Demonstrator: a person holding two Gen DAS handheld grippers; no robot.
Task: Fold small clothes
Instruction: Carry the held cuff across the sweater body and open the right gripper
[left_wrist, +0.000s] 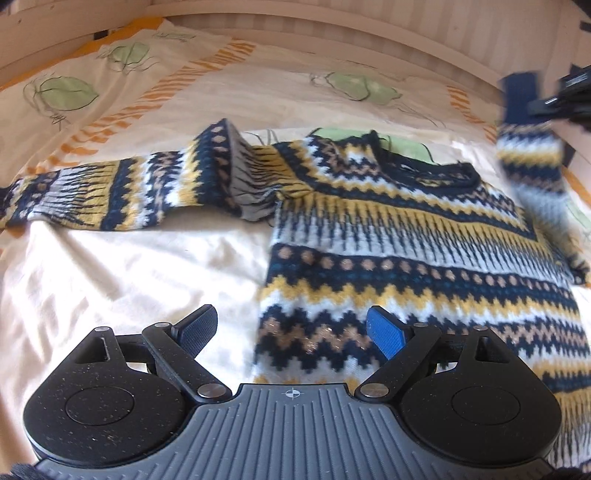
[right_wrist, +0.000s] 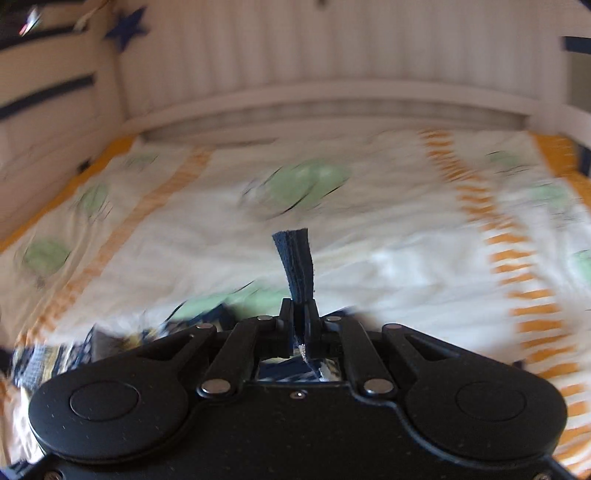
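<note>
Left tool (left_wrist: 291, 330): jaws wide apart, grasping nothing, waiting over the hem.
Right tool (right_wrist: 300, 314): clenched on the sleeve cuff (right_wrist: 295, 258), lifting it to fold.
Patterned sweater (left_wrist: 406, 251): flat on the bed (left_wrist: 129, 266).

My left black two-finger tongs (left_wrist: 291, 330) hang wide apart, angled downward, blue pads bare. My right black tongs (right_wrist: 300, 312) are clamped tight on a navy knitted sleeve cuff (right_wrist: 295, 262), raised up at the side.
</note>
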